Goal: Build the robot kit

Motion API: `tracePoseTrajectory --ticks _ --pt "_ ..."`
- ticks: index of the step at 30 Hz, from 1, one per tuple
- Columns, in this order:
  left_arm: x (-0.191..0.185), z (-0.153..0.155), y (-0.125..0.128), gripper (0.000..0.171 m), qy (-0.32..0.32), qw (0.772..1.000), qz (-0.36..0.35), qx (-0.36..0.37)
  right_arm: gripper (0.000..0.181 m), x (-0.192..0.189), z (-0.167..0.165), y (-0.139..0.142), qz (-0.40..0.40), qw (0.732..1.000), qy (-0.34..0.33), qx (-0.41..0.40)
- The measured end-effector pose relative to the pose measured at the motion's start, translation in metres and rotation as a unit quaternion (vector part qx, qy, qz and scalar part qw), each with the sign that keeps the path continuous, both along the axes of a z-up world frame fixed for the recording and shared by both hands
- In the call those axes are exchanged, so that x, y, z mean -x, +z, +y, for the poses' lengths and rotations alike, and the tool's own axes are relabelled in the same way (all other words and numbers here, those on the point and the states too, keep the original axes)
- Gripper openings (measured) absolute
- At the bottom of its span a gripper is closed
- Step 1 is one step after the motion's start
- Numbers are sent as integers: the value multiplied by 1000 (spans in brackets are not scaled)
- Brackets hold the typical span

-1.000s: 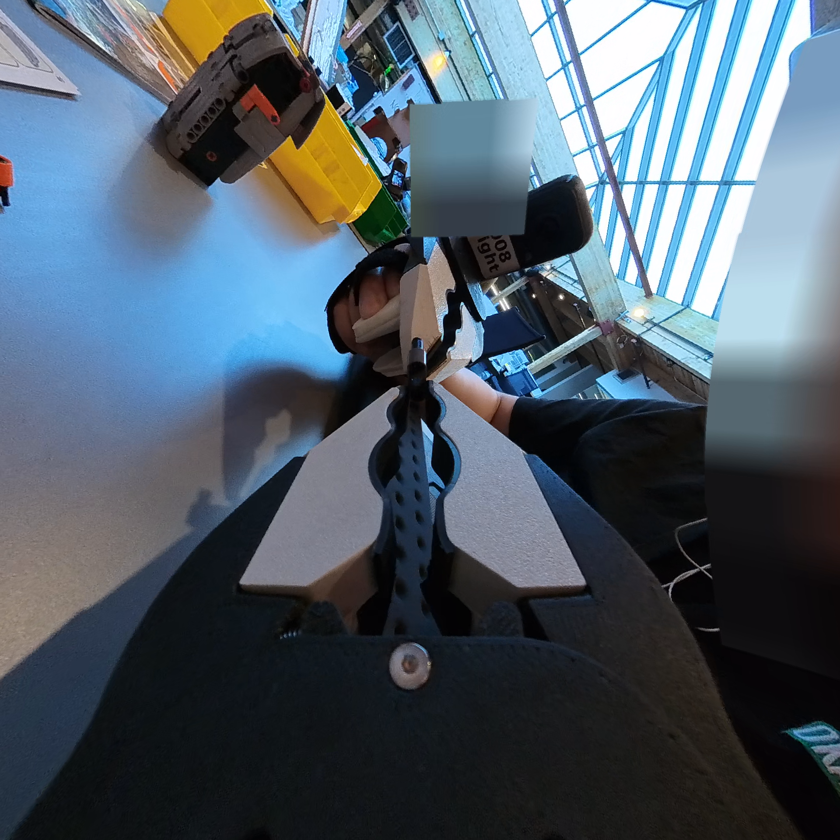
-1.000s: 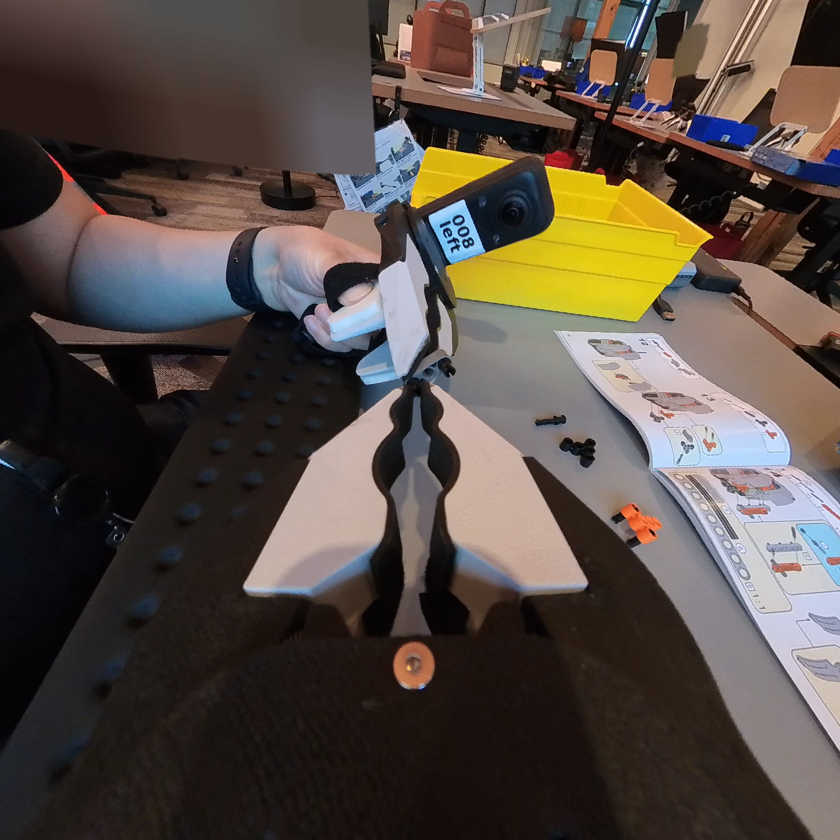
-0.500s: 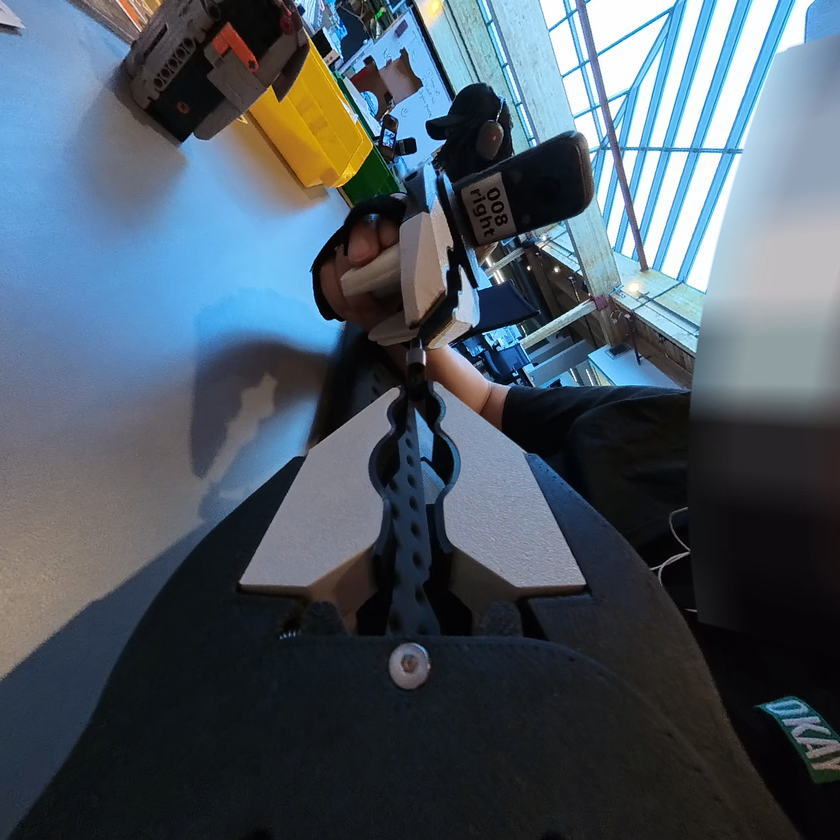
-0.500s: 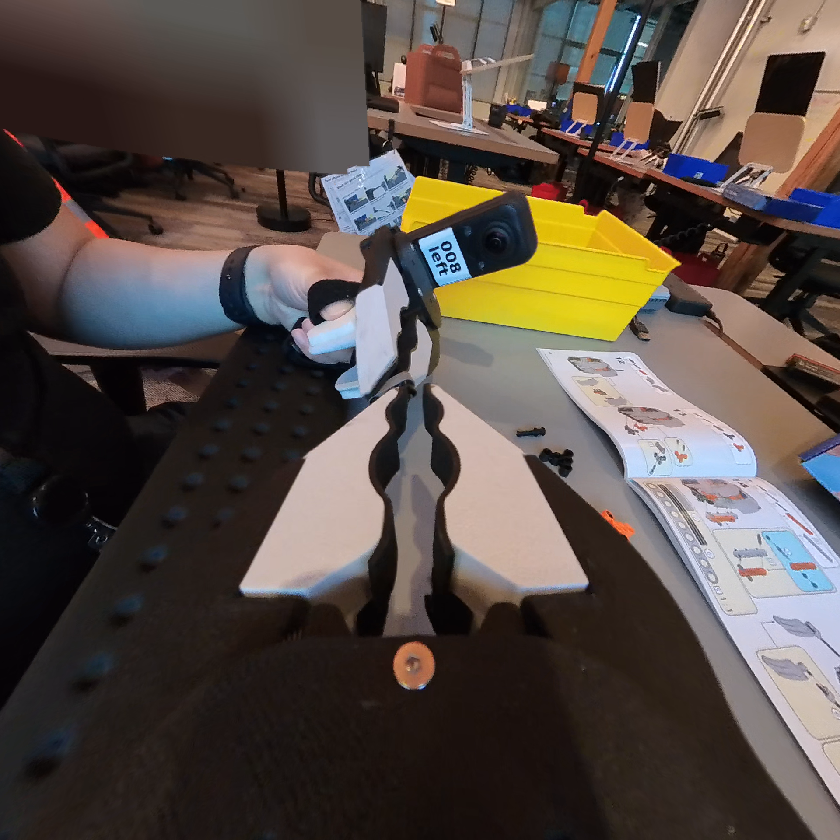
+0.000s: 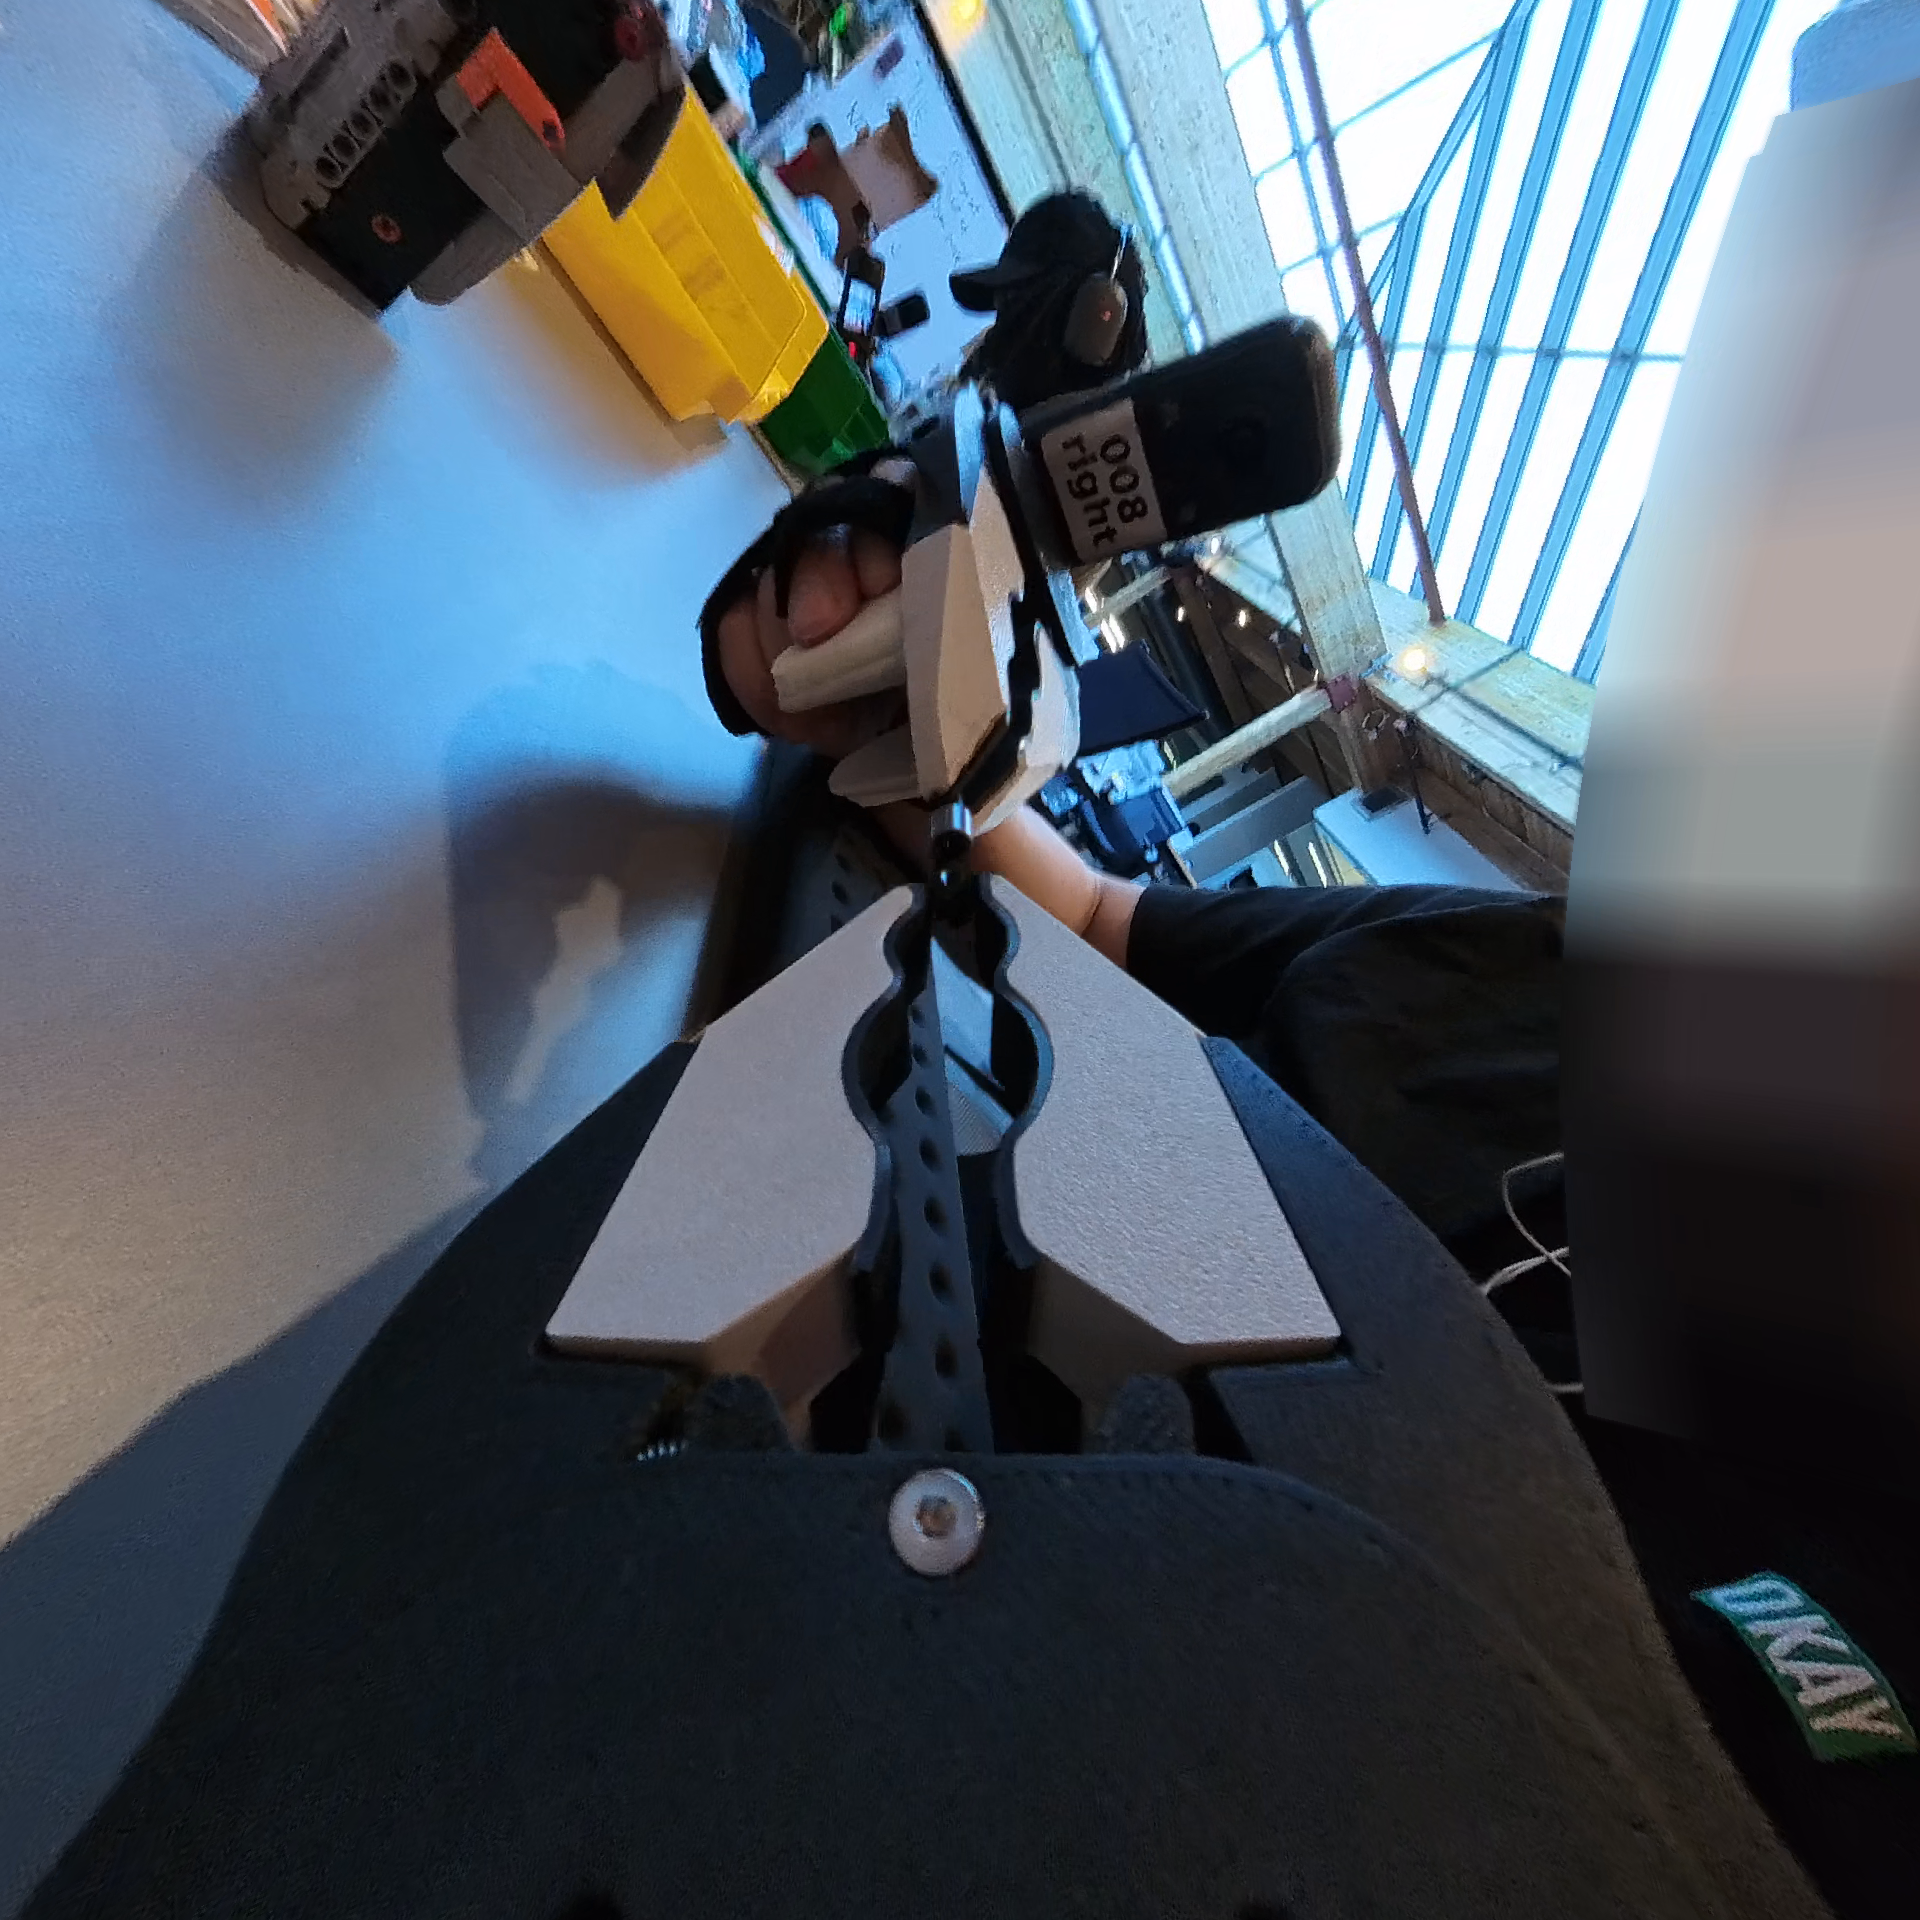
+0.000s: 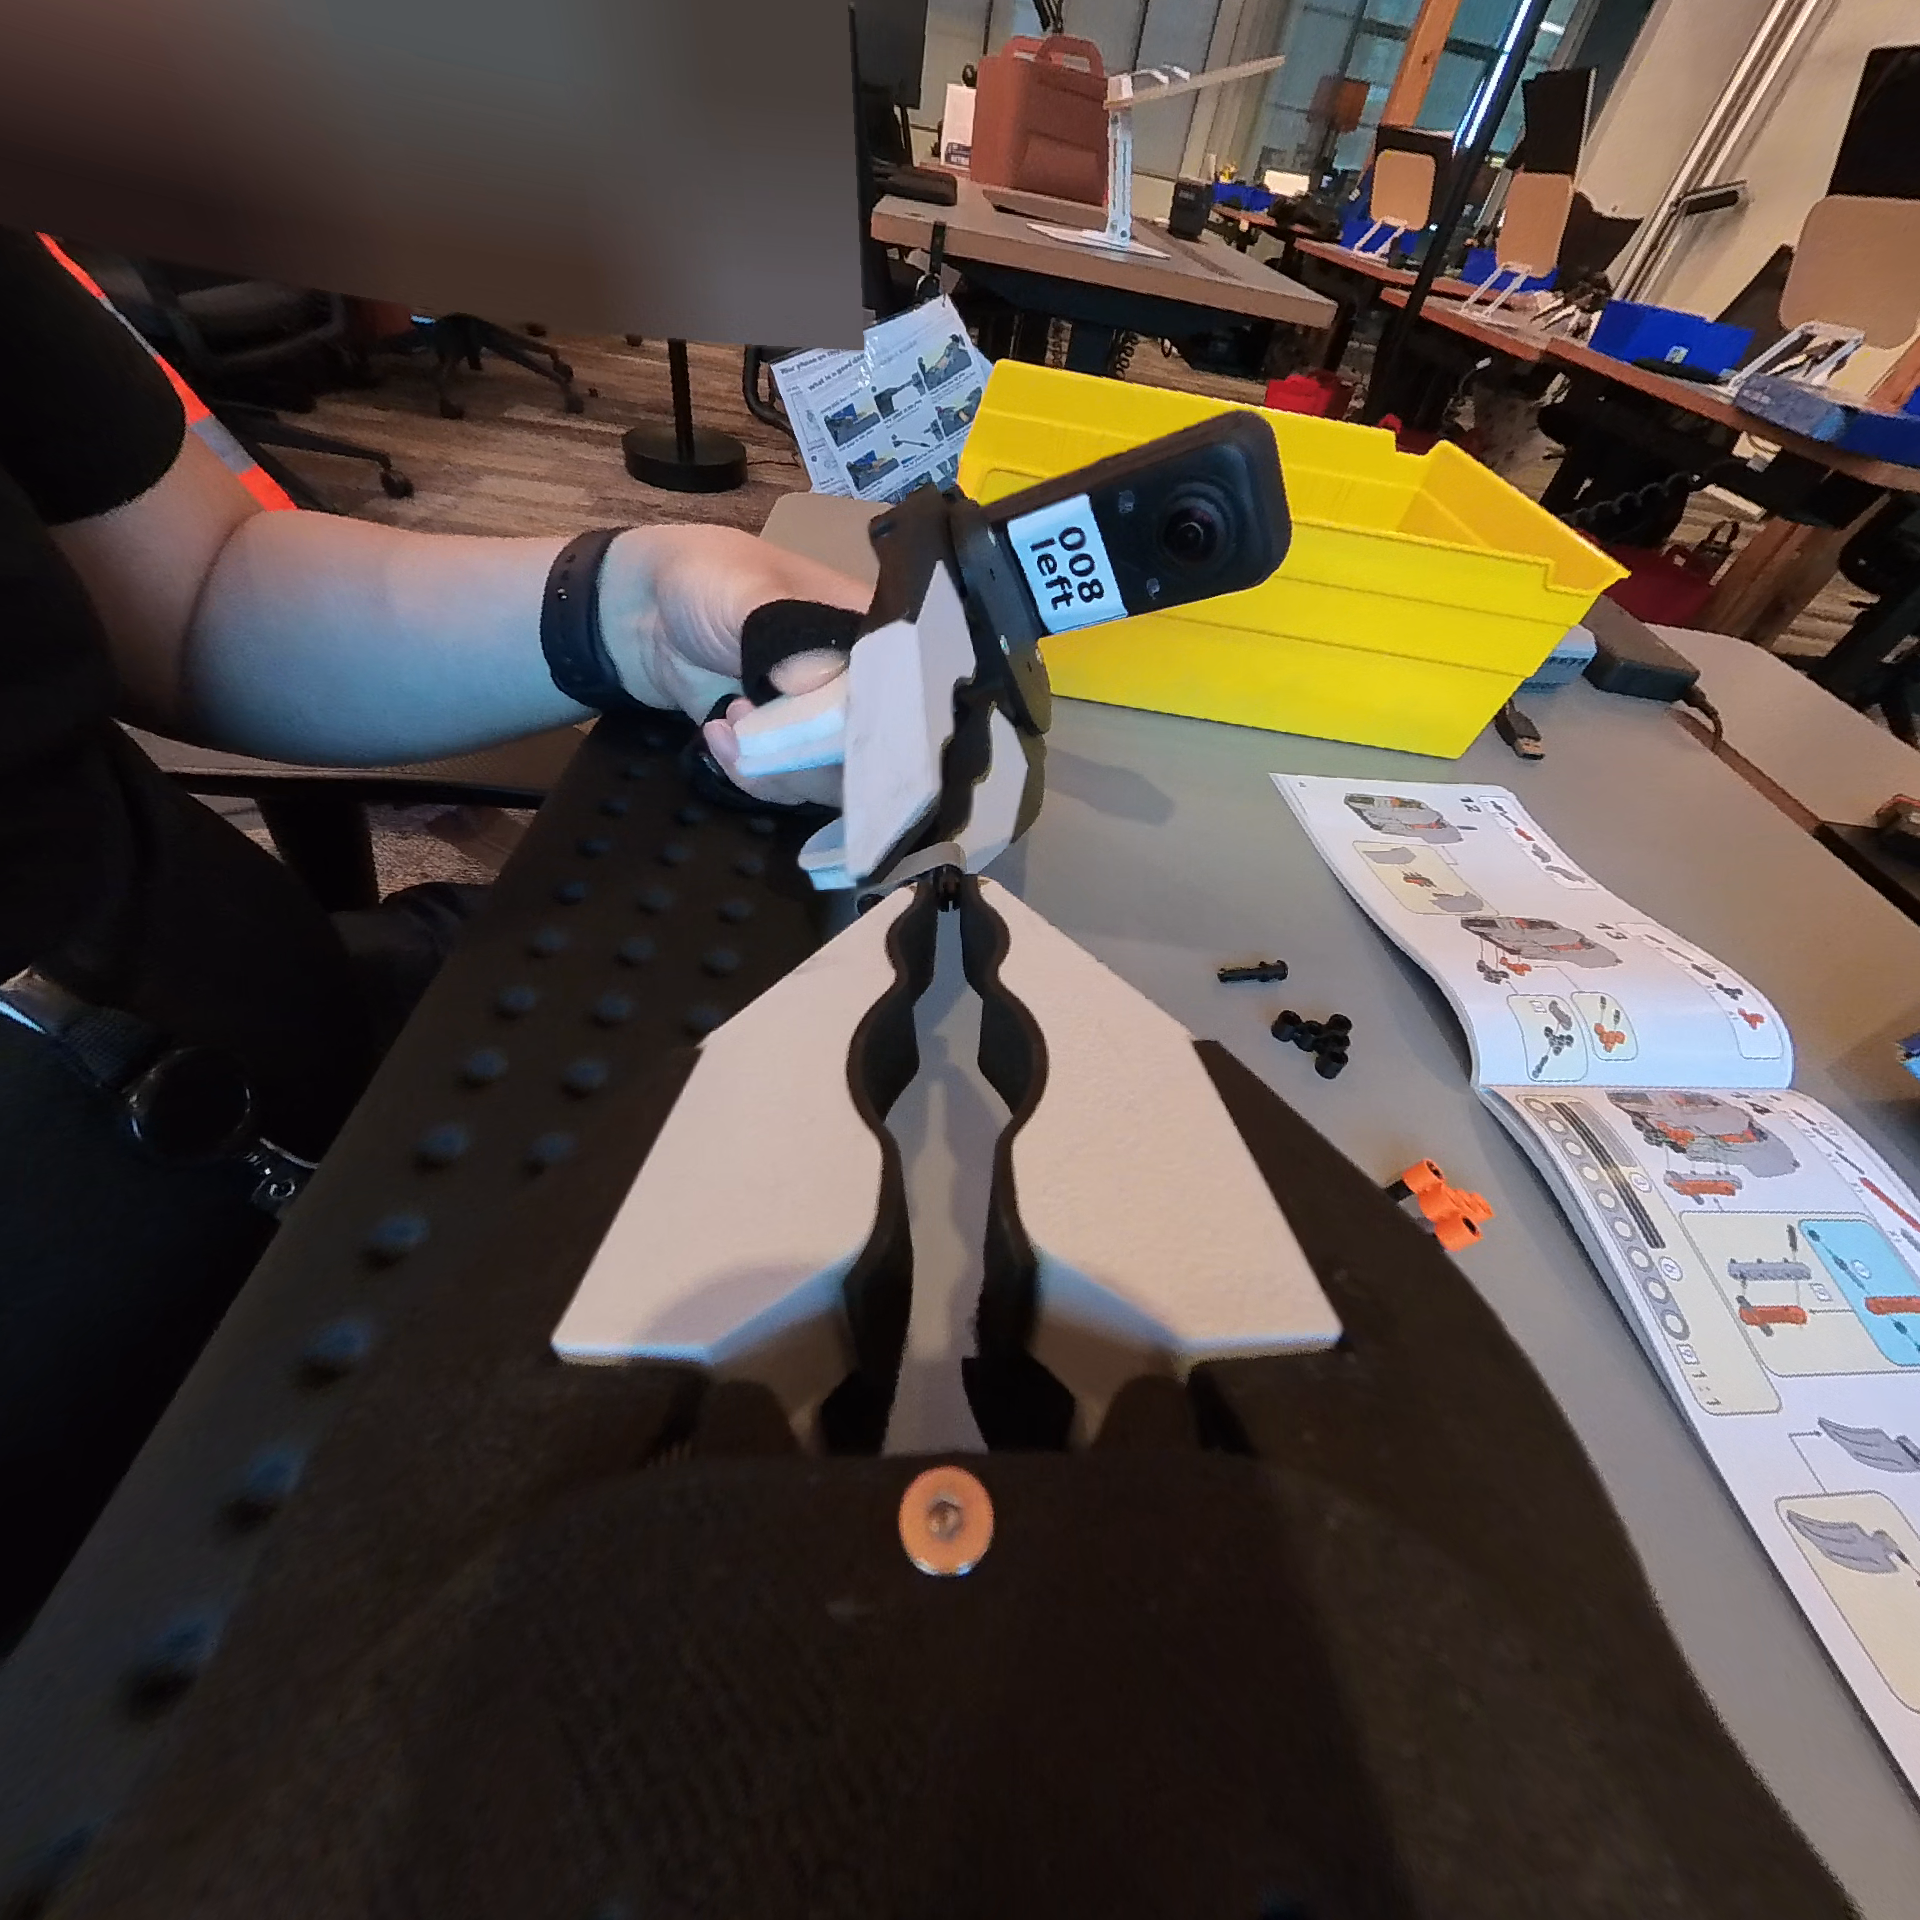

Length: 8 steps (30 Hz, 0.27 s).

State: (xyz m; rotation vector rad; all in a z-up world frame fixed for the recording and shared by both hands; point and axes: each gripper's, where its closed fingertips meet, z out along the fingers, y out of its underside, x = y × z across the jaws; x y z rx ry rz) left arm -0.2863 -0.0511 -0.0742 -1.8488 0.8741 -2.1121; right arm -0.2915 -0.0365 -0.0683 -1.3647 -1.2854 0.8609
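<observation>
My left gripper (image 5: 940, 899) and right gripper (image 6: 948, 902) meet tip to tip above the grey table (image 6: 1143, 831). A small black-and-grey pin piece (image 5: 952, 847) sits between the two sets of tips, and both grippers are shut on it, one at each end. It shows as a black nub (image 6: 948, 889) in the right wrist view. The right gripper (image 5: 966, 805) faces me in the left wrist view, held in a hand. The left gripper (image 6: 920, 868) faces me in the right wrist view. How the piece is seated in the pads is hidden.
A yellow bin (image 6: 1299, 644) stands behind the grippers. An open instruction booklet (image 6: 1558, 987), loose black pins (image 6: 1311, 1039) and an orange piece (image 6: 1444, 1216) lie to the right. A grey-and-black brick model (image 5: 436, 177) stands beside a yellow bin (image 5: 686, 291). A black studded surface (image 6: 582, 987) runs along the left. Left and right tips are no more than a few centimetres apart.
Both grippers have stayed tip to tip on the small piece. The pair has tilted and shifted a little, so the brick model and booklet have slid toward the frame edges.
</observation>
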Motion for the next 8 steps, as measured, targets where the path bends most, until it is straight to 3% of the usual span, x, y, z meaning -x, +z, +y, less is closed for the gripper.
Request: tracePoseTrajectory --ticks 2,8 --pt "4 11 5 19 37 999 -19 3 3 -1 -1 2 6 1000 3 4" --pt "2 8 6 13 39 999 -14 -32 3 2 -2 2 6 1000 4 -2"
